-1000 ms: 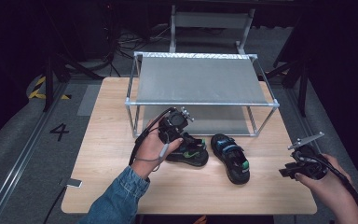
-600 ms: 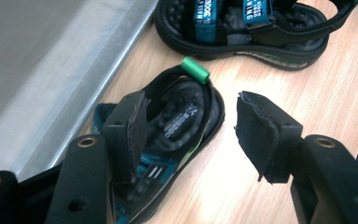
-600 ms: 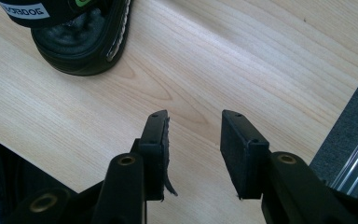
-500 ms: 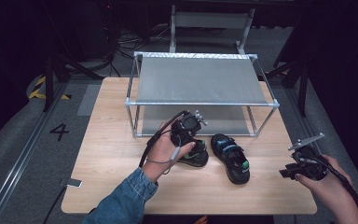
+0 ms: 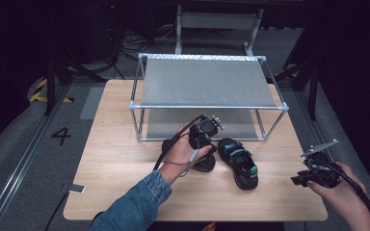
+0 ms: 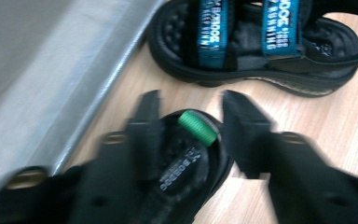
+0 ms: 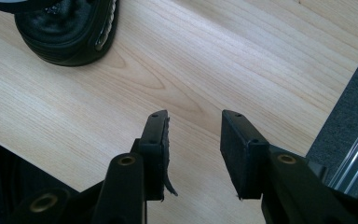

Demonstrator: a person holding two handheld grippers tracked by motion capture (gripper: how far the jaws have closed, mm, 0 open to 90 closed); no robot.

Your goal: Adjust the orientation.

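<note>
The left sandal [image 6: 186, 158] lies on the wooden table [image 5: 115, 192] in front of the low metal rack [image 5: 207, 82], just beside the rack's lower shelf [image 6: 37, 79], and its partner, the right sandal [image 5: 238, 161], lies close to it on the same side. In the left gripper view the heel end of the left sandal, with a small green tab [image 6: 196, 127], sits between the two black jaws of the left gripper [image 6: 189, 114]. These jaws have just been closing around it. The left jaw seems to touch the rim of the sole, but a narrow strip of table is visible between the sandal and the other jaw, so I judge that the grip is not yet made; the picture is blurred there and I cannot be fully sure.

The right gripper [image 7: 193, 135] hovers over bare table near the right edge, jaws apart with nothing between them, well away from both sandals.

The step in hand looks like the grasp of the left sandal, probably to put it on the rack. The next move calls for closing the jaws until both pads press the heel firmly, then lifting straight up so that the sole clears the table and does not push against the right sandal. The heel is rounded and soft, so a shallow grip could slip
</note>
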